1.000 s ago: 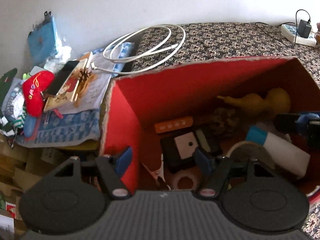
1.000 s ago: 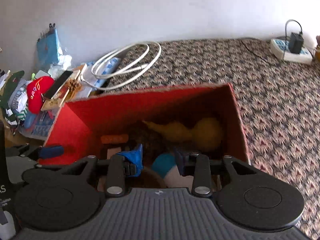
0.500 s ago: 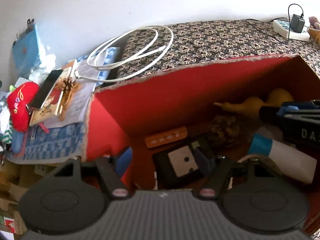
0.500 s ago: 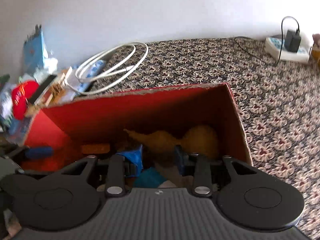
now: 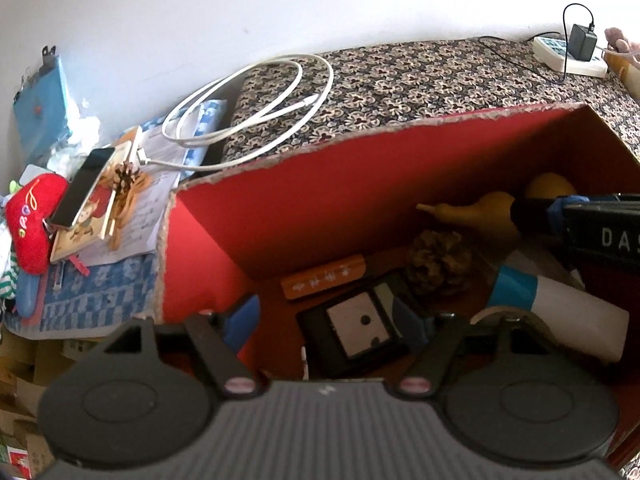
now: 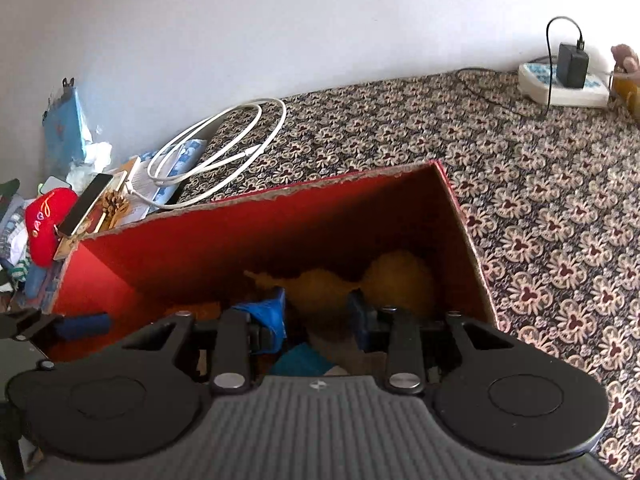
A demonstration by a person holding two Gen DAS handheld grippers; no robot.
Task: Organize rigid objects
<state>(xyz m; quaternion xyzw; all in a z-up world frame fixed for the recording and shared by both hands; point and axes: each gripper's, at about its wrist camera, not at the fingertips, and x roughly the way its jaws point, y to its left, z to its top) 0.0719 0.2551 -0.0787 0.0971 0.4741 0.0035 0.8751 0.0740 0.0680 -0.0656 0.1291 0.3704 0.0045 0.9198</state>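
- Left wrist view is showing the left gripper (image 5: 326, 320) hanging over the near left corner of the red box (image 5: 320, 184), its fingers spread and holding nothing; its left finger is sitting outside the box wall.
- Sitting inside the box already: a black square device (image 5: 356, 328), an orange bar (image 5: 324, 276), a pine cone (image 5: 440, 260), a yellow gourd (image 5: 480, 210), a white tube with a blue band (image 5: 560, 308) and a roll of tape, only partly visible.
- Right wrist view is showing the right gripper (image 6: 318, 316) reaching down into the box with its fingers apart on either side of the gourd's (image 6: 360, 280) neck; I cannot tell whether the pads are touching it.
- Judging by the contents, the sorting is looking well advanced; whether the gourd is being placed or taken out I cannot tell.
- Lying outside the box on the left: a white cable (image 5: 256, 112), a phone (image 5: 86, 186) on a book, and a red plush (image 5: 30, 216). A power strip (image 6: 560, 84) is sitting well apart on the patterned cloth (image 6: 540, 200).
- The two grippers are working close together in one box, so crowding looks the likely hindrance.
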